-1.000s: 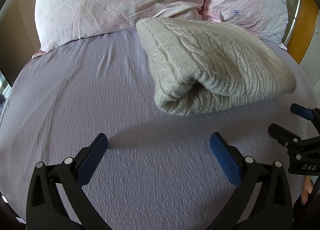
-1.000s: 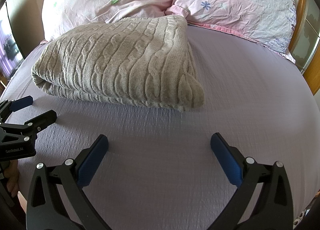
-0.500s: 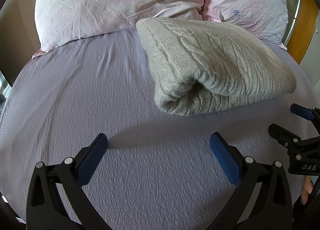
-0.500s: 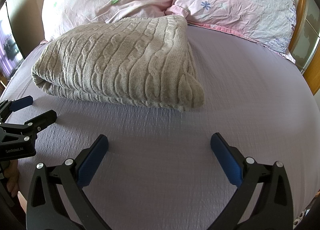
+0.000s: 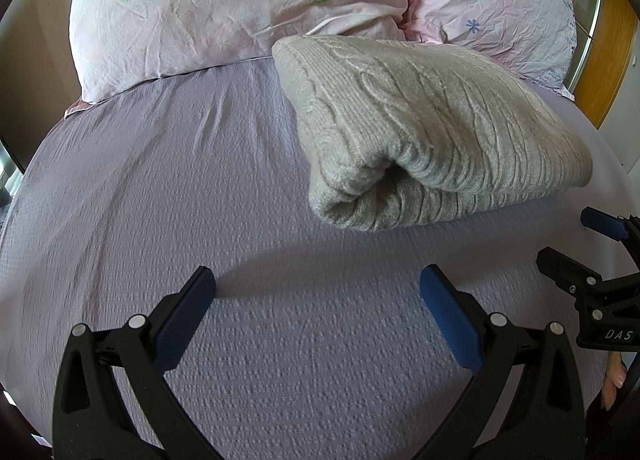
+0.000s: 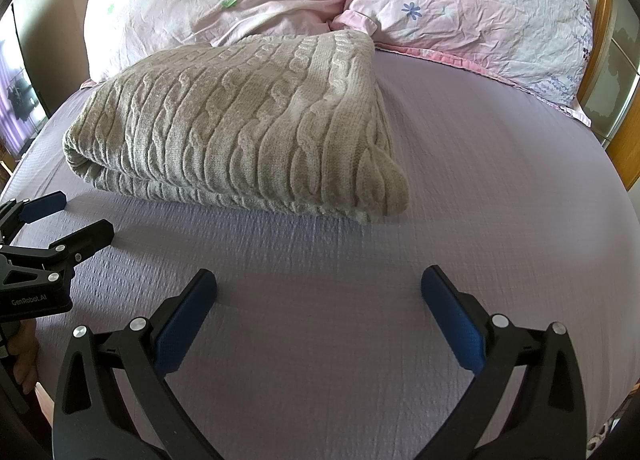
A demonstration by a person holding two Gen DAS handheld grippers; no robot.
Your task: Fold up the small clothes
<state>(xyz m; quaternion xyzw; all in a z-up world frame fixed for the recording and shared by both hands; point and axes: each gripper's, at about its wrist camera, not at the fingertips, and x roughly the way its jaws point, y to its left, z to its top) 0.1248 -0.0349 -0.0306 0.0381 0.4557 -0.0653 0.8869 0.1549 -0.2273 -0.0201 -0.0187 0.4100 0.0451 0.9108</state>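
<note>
**Both grippers spread wide and empty; folded sweater lying on bed**

The left gripper [image 5: 318,300] is holding its jaws spread wide with nothing between them, hovering over bare sheet [image 5: 160,200]. The right gripper [image 6: 318,300] is doing likewise, jaws wide apart and gripping nothing. Each is showing at the edge of the other's view, side by side.

Ahead of both, clear of the blue pads [image 6: 188,324], the grey cable-knit sweater [image 6: 248,124] is lying folded into a thick bundle on the lilac sheet. Its far edge is sitting just beside the two floral pillows [image 6: 472,12] at the head of the bed.
</note>
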